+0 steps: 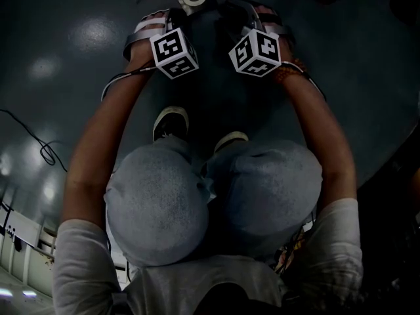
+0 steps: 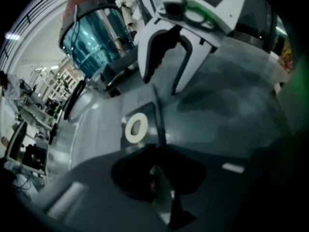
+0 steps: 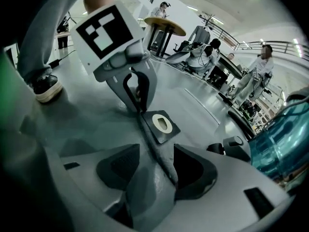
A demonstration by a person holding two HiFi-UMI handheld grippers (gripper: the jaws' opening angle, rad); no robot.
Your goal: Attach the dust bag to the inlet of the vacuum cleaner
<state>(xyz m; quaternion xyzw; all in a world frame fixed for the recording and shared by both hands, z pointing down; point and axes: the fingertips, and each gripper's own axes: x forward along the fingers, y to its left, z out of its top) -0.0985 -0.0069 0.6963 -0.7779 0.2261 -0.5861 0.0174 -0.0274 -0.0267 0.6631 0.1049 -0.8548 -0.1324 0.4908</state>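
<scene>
The dust bag (image 3: 140,192) lies on the floor (image 1: 79,51), its card collar (image 3: 161,123) with the white ring facing up, apart from the vacuum cleaner (image 2: 94,42), which stands off to one side. Nothing is attached yet. I judge the job is only at the pick-up, with lifting, carrying and pushing the collar onto the inlet all left. The left gripper (image 2: 157,175) has its fingers nearly together, pinching the bag's edge just beside the collar. The right gripper (image 3: 155,164) has its fingers spread wide, straddling a fold of the bag without squeezing it
</scene>
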